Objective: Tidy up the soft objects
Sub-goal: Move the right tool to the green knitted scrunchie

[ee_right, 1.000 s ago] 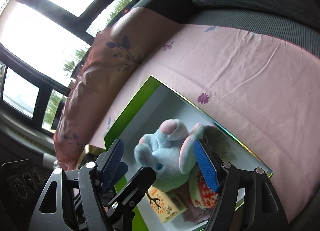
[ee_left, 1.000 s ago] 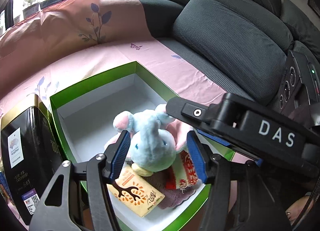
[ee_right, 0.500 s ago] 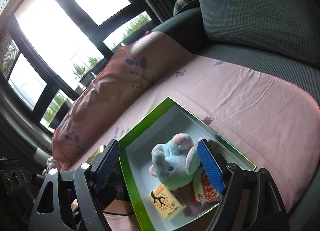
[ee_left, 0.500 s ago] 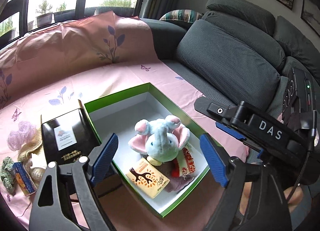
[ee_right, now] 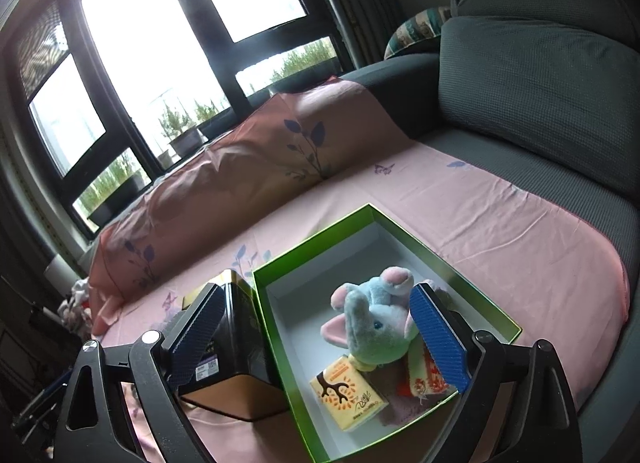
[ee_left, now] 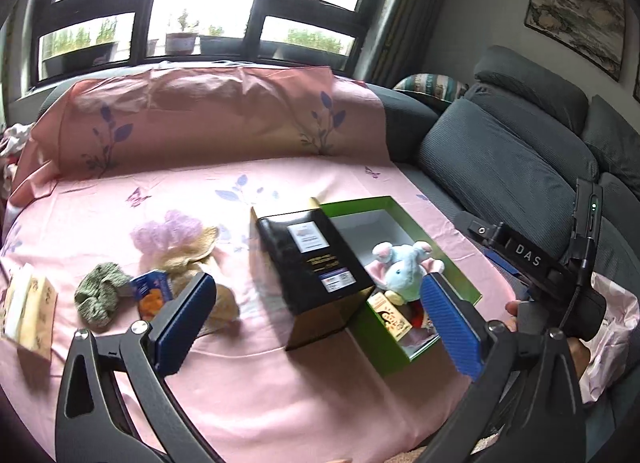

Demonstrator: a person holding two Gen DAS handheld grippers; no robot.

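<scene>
The left gripper (ee_left: 316,327), spread wide and empty, has pulled back from the plush elephant (ee_left: 402,269), now lying inside the green box (ee_left: 460,275); remaining soft things (ee_left: 100,297) wait far left.

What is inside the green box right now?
Green box holds a plush elephant, a yellow tissue pack, a red-patterned pouch and purple fabric, partly covered.

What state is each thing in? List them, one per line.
Left gripper: open, holding nothing.
Right gripper: open, holding nothing.
Green box: open, no lid on it.
Plush elephant: lying in the green box.
Tissue pack: in the box, beside the elephant.
Black box: standing closed beside the green box.
Green knit piece: loose on the pink sheet.
</scene>
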